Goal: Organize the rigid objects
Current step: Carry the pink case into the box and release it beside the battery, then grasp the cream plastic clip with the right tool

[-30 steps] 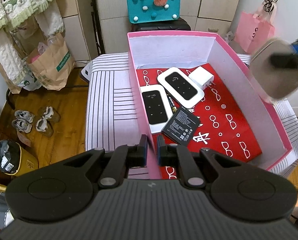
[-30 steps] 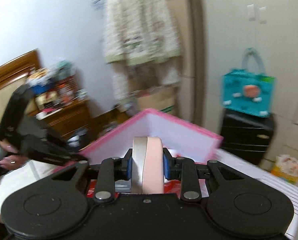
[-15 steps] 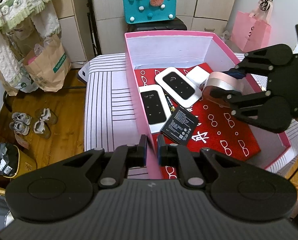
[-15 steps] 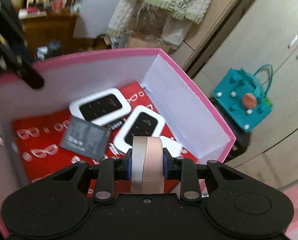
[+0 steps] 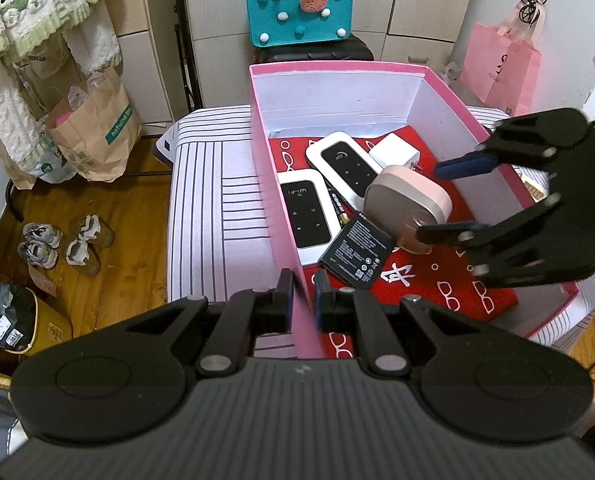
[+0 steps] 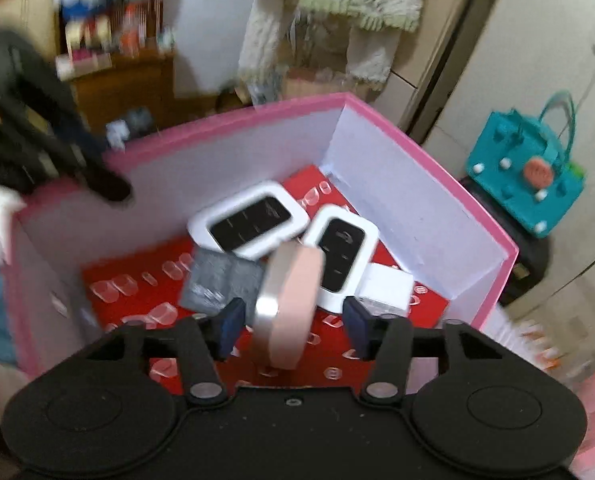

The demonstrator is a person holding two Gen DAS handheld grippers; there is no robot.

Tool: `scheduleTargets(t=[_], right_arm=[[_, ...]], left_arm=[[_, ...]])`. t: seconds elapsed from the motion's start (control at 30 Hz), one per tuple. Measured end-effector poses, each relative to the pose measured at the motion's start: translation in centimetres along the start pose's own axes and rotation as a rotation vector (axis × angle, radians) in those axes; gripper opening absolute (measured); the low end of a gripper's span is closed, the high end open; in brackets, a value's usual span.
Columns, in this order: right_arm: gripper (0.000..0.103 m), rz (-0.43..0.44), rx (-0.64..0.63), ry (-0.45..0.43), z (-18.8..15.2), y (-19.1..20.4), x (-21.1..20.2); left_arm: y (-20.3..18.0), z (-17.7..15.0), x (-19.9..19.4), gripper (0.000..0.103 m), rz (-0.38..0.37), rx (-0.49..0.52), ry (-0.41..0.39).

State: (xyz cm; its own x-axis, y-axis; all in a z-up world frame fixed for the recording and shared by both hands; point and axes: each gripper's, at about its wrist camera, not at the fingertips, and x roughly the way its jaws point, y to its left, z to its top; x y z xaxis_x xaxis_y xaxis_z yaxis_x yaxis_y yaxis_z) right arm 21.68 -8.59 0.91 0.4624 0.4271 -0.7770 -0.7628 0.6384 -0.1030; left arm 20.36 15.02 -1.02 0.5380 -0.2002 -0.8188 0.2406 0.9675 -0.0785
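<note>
Clamping the near wall of the pink box (image 5: pixel 381 67), the left gripper (image 5: pixel 301 294) is seen with its jaws pinched tight on the cardboard. The right gripper (image 6: pixel 293 322) has just been opened; its pads (image 6: pixel 230 322) are spread clear of the rounded pink-and-silver case (image 6: pixel 291 300), which is tilted between them above the red lining, beside two white Wi-Fi routers (image 5: pixel 307 214) and a battery (image 5: pixel 357 252).
</note>
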Motion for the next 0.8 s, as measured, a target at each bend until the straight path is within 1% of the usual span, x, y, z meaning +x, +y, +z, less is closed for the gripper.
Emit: scheduleTargets(t=[0.1,0.17,0.27,0.33,0.4,0.53,0.73,0.8], right_arm=[[0.063,0.124,0.139,-0.063,-0.5,-1.7,-2.6],[0.064,0.186,0.224,-0.111,-1.2,-2.8,-4.6],[0.065,0.209,0.320,-0.165,-3.0,-4.0,-7.3],[0.065,0.189,0.371,-0.188,-4.3,-4.6,-8.7],[0.066,0.146,0.412,-0.209,-5.8,-5.3,-9.8],[0.066,0.072,0.497,-0.215,-9.5,-7.2,-10.5],[0.066,-0.038,0.636,-0.175,-16.0,-9.6,-8.8],[0.066,-0.054,0.678,-0.159,-17.8,-10.1,-7.8]], left_arm=[[-0.1,0.0,-0.1,0.010,0.001,0.009,-0.002],[-0.1,0.0,-0.1,0.010,0.003,0.010,-0.001],[-0.2,-0.1,-0.1,0.010,0.005,0.009,-0.003],[-0.1,-0.1,-0.1,0.010,0.005,0.004,-0.004],[-0.2,-0.2,-0.1,0.010,0.007,0.002,-0.005],[-0.2,-0.2,-0.1,0.010,0.012,-0.006,-0.007],[-0.2,-0.3,-0.2,0.010,0.020,-0.022,-0.014],[-0.3,-0.4,-0.2,0.010,0.024,-0.026,-0.015]])
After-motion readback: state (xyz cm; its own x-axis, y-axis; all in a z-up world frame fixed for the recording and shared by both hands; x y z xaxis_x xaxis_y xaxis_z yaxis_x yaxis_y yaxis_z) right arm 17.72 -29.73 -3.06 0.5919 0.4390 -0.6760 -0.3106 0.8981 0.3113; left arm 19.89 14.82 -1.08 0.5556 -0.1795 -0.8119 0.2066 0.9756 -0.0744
